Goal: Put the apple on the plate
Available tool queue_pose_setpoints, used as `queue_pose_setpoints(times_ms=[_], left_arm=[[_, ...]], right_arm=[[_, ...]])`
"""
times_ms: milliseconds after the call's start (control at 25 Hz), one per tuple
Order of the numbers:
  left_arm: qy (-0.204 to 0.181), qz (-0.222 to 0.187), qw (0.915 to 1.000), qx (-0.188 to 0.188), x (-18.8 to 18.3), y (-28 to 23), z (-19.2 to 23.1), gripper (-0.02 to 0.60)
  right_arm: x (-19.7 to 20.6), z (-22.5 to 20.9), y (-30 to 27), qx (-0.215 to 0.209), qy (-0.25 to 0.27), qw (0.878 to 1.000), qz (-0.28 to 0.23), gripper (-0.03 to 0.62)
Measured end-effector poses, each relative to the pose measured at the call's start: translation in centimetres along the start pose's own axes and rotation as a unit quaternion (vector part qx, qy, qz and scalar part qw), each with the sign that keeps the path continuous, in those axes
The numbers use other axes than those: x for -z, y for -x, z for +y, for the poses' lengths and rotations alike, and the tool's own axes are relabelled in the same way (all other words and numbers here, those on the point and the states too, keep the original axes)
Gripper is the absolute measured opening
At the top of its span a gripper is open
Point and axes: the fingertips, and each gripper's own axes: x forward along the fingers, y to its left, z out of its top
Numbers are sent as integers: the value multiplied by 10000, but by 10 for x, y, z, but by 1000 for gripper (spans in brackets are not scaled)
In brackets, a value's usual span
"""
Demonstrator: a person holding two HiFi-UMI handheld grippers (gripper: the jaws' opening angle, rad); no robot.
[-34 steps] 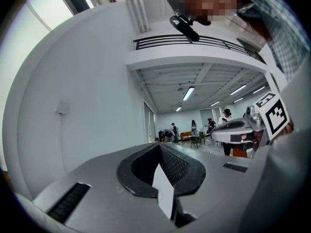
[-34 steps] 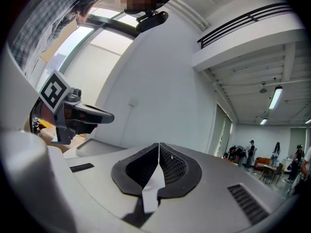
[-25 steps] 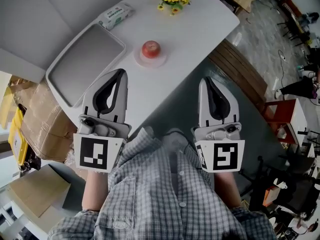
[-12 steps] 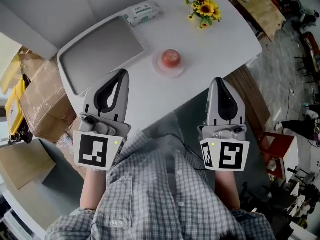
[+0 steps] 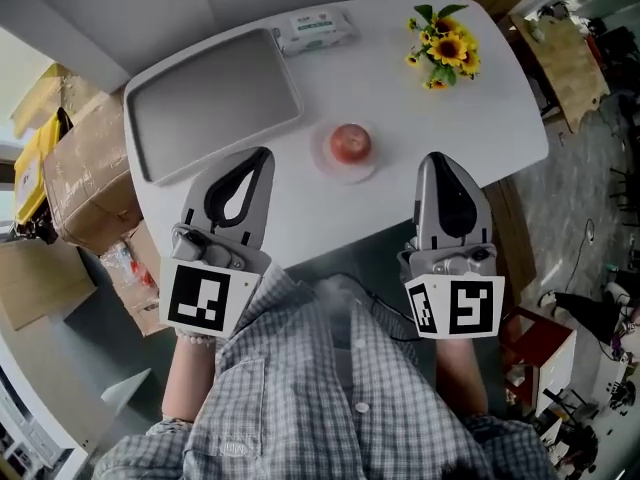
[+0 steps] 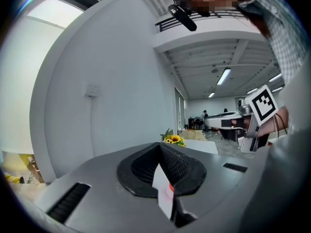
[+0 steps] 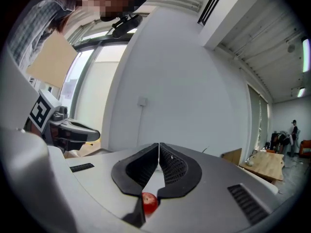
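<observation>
A red apple (image 5: 350,142) sits on a small pale plate (image 5: 338,173) on the white table (image 5: 400,108). In the head view my left gripper (image 5: 262,154) hangs over the table's near edge, left of and just short of the plate, its jaws shut and empty. My right gripper (image 5: 441,158) is level with it on the plate's right, also shut and empty. The right gripper view shows the apple (image 7: 149,202) low between the closed jaws' inner curves, some way ahead of the gripper (image 7: 159,144). In the left gripper view a sliver of the apple (image 6: 171,188) shows behind the gripper (image 6: 159,145).
A grey tray (image 5: 215,103) lies on the table's left part, a tissue pack (image 5: 315,28) beyond it. A sunflower bunch (image 5: 445,53) stands at the far right. Cardboard boxes (image 5: 80,183) sit on the floor to the left, a red stool (image 5: 530,338) to the right.
The table has swung in the head view, and the apple on its plate now lies nearer, between the two grippers' tips. Both grippers stayed shut and moved in toward the table's edge.
</observation>
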Motion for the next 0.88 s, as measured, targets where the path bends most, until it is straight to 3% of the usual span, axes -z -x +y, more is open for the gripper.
queue_pose_setpoints(times_ms=[200, 480, 880], left_arm=[[440, 308, 9986, -31, 14, -26, -10, 8], [668, 527, 9952, -491, 30, -50, -6, 8], [1027, 999, 9812, -1290, 67, -69, 8, 9]], right_arm=[[17, -16, -22, -424, -66, 9989, 160, 23], [55, -25, -52, -1272, -260, 9889, 724, 24], [110, -46, -96, -1756, -300, 9737, 1423, 25]])
